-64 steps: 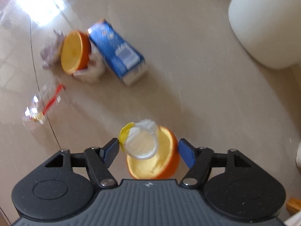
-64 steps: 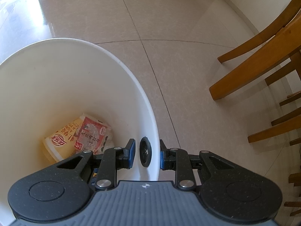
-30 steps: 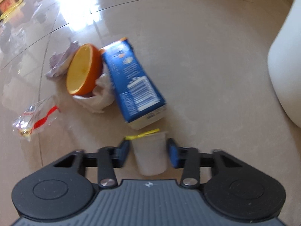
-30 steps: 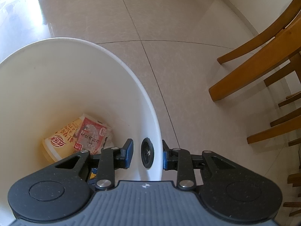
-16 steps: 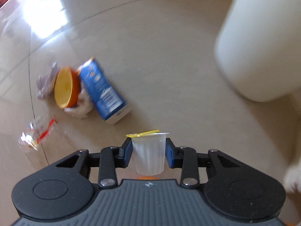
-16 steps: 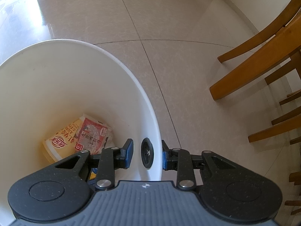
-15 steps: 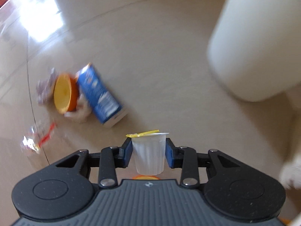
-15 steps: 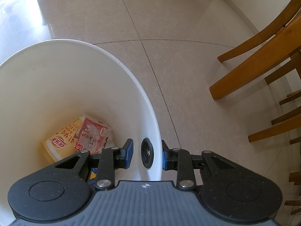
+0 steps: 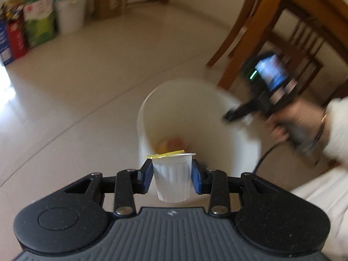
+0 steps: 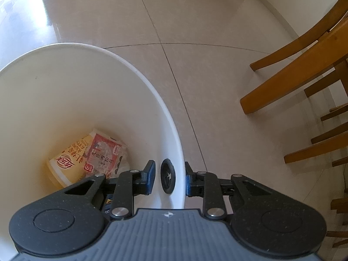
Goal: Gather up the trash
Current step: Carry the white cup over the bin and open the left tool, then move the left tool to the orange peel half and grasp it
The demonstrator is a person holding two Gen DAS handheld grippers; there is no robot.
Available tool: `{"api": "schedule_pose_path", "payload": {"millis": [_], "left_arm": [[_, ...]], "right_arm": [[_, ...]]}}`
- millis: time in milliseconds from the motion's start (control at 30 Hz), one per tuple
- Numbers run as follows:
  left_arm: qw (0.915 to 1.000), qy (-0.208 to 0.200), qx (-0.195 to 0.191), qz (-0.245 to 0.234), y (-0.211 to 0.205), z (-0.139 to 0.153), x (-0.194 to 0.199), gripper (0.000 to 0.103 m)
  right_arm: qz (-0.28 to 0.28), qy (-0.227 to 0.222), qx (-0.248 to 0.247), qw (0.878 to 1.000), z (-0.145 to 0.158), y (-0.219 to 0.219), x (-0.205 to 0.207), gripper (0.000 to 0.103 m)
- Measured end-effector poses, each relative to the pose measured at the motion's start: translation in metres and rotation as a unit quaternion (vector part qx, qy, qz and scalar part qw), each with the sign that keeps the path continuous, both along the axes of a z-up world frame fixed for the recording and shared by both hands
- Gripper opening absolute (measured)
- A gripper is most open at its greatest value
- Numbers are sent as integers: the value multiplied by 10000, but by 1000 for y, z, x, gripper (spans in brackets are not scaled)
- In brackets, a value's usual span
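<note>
You have one small ribbed white plastic cup (image 9: 173, 177) with a peeled yellow foil lid, one round white plastic bin (image 10: 91, 100), two printed food packages (image 10: 87, 158) inside it, and two black two-finger grippers (image 9: 171, 179) (image 10: 169, 179).

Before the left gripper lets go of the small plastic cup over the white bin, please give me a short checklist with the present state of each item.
1. small plastic cup clamped upright in left gripper: ok.
2. Cup fully above the white bin opening: cannot tell, it sits near the rim.
3. Room inside the bin: ok, only packaging at the bottom.
4. right gripper steadying the bin wall: not ok, jaws closing, pads not yet pressing.
5. Right gripper clear of the drop path: cannot tell, blurred.
</note>
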State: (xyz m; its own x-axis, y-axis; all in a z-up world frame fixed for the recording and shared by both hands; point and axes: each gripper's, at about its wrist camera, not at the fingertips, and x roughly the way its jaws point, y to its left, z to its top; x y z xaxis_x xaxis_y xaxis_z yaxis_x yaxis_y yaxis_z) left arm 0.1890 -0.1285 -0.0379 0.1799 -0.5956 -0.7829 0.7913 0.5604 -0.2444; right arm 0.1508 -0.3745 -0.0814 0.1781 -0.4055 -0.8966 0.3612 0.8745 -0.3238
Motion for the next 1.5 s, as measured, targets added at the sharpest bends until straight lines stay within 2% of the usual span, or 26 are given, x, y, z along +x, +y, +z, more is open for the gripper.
{"api": "schedule_pose_path", "payload": {"millis": [100,167,200,267,300,333,433,700,900,1000,1167,1367,1500], "left_arm": [[9997,66,-205,-94,-22,-1,4,36],[9997,161,-188,-38,-34,-5,5,38],[9996,224,-185,-57,-39,-9,6,46],[9996,220,-151,10,-43,-19,8,69],[9998,181,-113,57,-42,-22,8,85],[9998,114,-110,108,-43,-24,7,90],[9999,138,-51,76,-46,-26,2,90],[9998,-167,25,134,-33,-23,-11,98],[9976,-664,58,185,-19,-24,-21,99],[9970,-755,-12,192,-10,-26,-24,100],[9983,-366,272,352,4,-37,-20,100],[9954,-514,616,517,33,-60,-27,100],[9911,-573,924,764,63,-89,-39,100]], "right_arm": [[21,-6,-5,10000,1,0,-1,30],[11,-13,3,10000,1,0,-1,30],[1,-18,13,10000,1,0,-1,30],[4,-16,12,10000,1,0,-1,30],[4,-20,15,10000,1,0,-1,30],[0,-23,18,10000,1,0,-1,30],[5,-31,21,10000,1,0,-1,30],[10,-48,39,10000,2,1,-1,30],[38,-59,29,10000,2,2,-1,30],[36,-64,36,10000,3,2,-2,30],[50,-59,29,10000,4,2,-1,30],[82,-48,-5,10000,3,3,-1,30],[83,-49,-9,10000,3,3,-1,30]]}}
